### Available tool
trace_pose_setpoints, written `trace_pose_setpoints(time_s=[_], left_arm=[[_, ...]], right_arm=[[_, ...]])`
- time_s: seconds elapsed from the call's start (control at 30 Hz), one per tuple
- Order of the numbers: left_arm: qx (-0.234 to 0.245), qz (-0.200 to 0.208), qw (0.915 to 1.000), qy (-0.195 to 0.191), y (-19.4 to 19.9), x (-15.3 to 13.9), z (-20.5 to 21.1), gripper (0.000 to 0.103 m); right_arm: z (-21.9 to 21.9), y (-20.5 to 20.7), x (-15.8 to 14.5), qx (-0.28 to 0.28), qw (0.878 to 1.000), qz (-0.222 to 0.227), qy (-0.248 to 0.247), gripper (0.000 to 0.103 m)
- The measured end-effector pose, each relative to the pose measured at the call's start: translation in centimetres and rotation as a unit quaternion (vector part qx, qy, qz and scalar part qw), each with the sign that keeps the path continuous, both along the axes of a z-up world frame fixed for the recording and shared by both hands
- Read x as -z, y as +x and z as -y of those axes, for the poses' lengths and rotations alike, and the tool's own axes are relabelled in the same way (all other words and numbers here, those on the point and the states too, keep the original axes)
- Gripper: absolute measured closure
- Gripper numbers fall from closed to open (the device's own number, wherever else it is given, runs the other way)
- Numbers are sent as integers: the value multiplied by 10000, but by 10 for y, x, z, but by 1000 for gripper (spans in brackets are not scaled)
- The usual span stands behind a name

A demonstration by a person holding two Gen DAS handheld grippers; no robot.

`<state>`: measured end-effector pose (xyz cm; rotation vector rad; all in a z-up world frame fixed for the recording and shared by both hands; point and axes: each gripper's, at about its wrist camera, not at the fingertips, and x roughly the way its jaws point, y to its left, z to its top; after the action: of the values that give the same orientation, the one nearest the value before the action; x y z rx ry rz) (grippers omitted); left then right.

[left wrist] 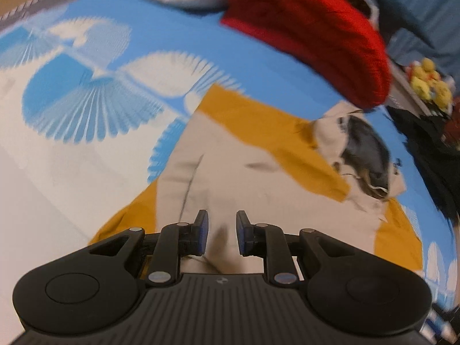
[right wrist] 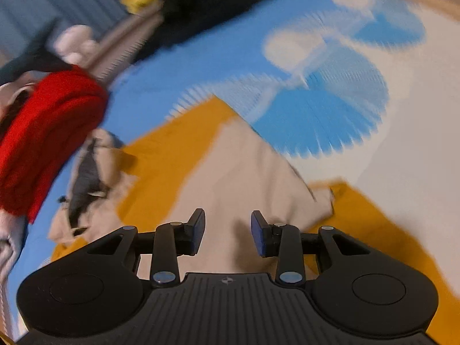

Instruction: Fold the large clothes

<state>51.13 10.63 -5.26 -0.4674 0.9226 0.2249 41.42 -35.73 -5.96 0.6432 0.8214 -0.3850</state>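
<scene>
Trouble from here would most likely come from the cream and mustard garment (left wrist: 230, 155) slipping out of its fold. It lies on the blue and white bedspread (left wrist: 86, 92), partly folded, with its hood (left wrist: 365, 155) bunched at the far end, and nothing pins it down. A careless pass by either tool could drag a loose mustard panel back open or rumple the cream layer on top. The red knit (left wrist: 310, 28) sits close beside the hood, so a wide sweep could also snag it and pull it into the fold. Both views are blurred, which makes a clean next pinch harder to judge.

The left gripper (left wrist: 222, 234) hangs over the cream cloth with its jaws a little apart and nothing between them; it appears clear of the fabric. The right gripper (right wrist: 227, 234) has its jaws set wider, likewise empty, over the same cream panel near a turned-up mustard edge (right wrist: 359, 210).
</scene>
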Motion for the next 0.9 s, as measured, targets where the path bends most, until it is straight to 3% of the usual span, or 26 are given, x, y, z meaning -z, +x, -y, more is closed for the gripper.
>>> trace_pose_setpoints(time_s=[0.27, 0.43, 0.53, 0.73, 0.83, 0.9], left_arm=[[981, 723, 9909, 572, -25, -32, 45, 79], [1705, 1201, 9714, 1135, -43, -43, 81, 79], [1945, 1328, 9638, 1251, -47, -43, 93, 79], [2174, 1435, 9564, 1325, -44, -47, 115, 79], [2194, 1361, 9567, 1343, -26, -51, 128, 79], [2219, 1329, 9548, 1465, -6, -57, 140, 79]], right_arm=[[-17, -19, -45, -762, 9918, 633, -811, 66], [-27, -32, -57, -1099, 9825, 836, -1249, 66], [-33, -39, -63, -1155, 9755, 987, -1588, 66], [-18, -38, -74, -1028, 9762, 1207, -1480, 62], [-4, -33, -78, -909, 9793, 1197, -1354, 61], [2, -32, -80, -817, 9784, 1191, -1482, 56]])
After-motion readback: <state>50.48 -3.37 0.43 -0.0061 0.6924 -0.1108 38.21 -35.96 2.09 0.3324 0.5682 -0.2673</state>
